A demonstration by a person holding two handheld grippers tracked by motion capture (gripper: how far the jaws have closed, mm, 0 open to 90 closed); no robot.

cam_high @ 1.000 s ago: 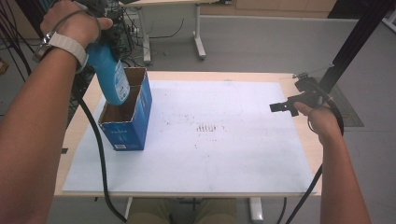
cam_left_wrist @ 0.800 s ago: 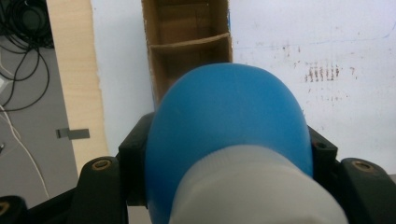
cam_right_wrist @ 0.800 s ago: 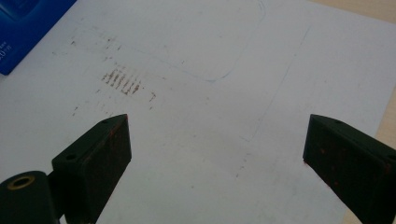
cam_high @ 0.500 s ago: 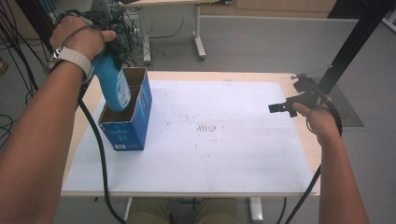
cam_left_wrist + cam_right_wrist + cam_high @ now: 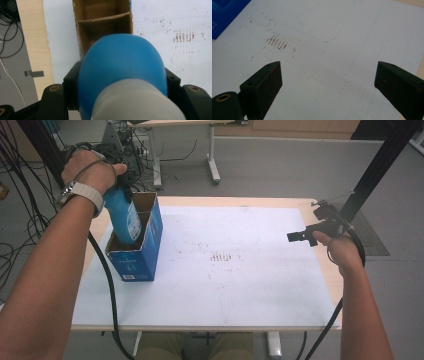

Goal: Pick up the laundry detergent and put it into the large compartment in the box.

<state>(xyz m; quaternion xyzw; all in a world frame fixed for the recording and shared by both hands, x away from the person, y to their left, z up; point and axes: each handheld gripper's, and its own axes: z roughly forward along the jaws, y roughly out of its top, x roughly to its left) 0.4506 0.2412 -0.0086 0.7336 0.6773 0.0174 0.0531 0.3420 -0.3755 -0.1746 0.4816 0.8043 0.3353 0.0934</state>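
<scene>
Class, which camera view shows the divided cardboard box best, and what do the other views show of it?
The high view: the whole blue cardboard box stands at the table's left, with the blue bottle lowered into it. The left gripper view shows its brown compartments and divider beyond the bottle. The right gripper view catches a blue corner.

The bottle [image 5: 122,217] is bright blue with a white label, and its cap end [image 5: 138,105] is white. The box [image 5: 142,252] is blue outside with small white print, and plain brown cardboard inside. The worktop [image 5: 260,202] is pale wood, covered by a white sheet [image 5: 260,285] with brownish rust-like marks. The claws are black.
</scene>
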